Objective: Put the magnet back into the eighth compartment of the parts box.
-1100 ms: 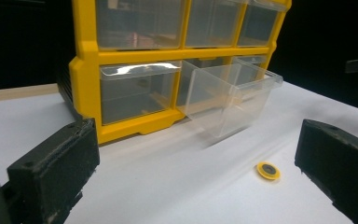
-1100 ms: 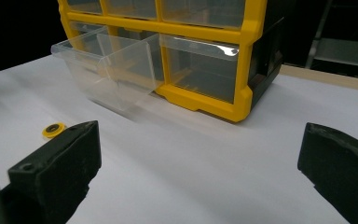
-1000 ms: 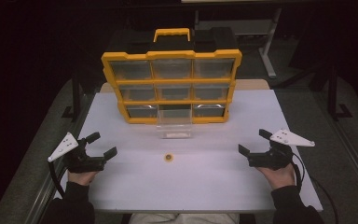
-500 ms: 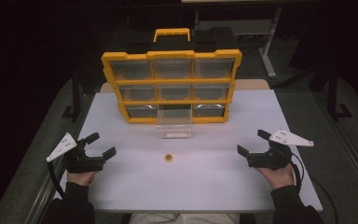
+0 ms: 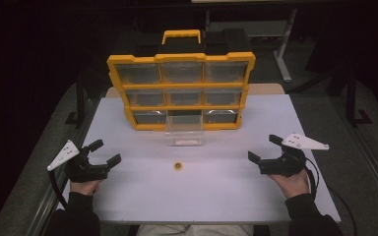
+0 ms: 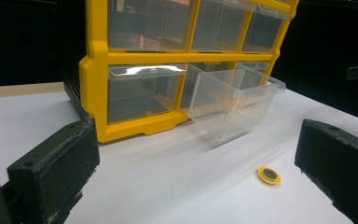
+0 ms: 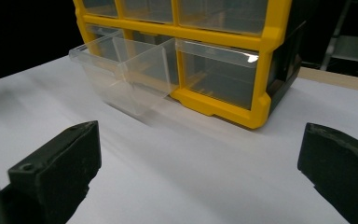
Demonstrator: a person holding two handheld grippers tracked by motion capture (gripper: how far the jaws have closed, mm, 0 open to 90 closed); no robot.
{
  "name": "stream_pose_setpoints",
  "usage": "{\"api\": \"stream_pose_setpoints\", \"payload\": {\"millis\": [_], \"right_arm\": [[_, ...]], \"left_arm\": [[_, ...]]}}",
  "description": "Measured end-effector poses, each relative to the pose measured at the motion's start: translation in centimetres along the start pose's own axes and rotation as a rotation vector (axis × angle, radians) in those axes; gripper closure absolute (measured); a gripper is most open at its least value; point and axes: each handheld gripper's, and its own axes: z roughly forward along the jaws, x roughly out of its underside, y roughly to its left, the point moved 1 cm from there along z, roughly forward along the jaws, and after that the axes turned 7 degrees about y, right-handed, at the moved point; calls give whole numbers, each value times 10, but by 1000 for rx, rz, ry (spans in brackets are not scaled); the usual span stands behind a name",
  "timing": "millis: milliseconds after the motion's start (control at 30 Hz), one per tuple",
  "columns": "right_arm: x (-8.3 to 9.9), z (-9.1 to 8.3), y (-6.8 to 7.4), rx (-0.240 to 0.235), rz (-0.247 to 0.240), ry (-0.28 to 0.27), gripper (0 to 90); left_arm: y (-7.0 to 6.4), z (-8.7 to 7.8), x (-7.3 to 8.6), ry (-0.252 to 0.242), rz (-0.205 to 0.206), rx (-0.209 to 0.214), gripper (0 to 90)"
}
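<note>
On the white table [image 5: 128, 196] we see a yellow drawer cabinet [image 5: 181, 91] at upper centre, its bottom middle drawer [image 5: 184, 132] pulled out. A small yellow ring [image 5: 177, 166], perhaps a washer, lies mid-frame between our left gripper [image 5: 101, 153] and right gripper [image 5: 265, 148], both spread wide and holding nothing.

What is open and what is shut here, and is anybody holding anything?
Yellow drawer cabinet: upright at the back of the table.
Bottom middle drawer: pulled out, looks empty.
Other drawers: pushed in.
Small yellow ring: lying flat on the table, in front of the open drawer, untouched.
Left gripper: jaws wide apart, holding nothing.
Right gripper: jaws wide apart, holding nothing.
</note>
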Motion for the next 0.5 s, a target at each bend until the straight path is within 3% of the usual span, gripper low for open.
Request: {"api": "stream_pose_setpoints", "payload": {"millis": [500], "right_arm": [[-21,14,11,-54,-46,48,0]], "left_arm": [[0,0,0,-1,-3,3,0]]}}
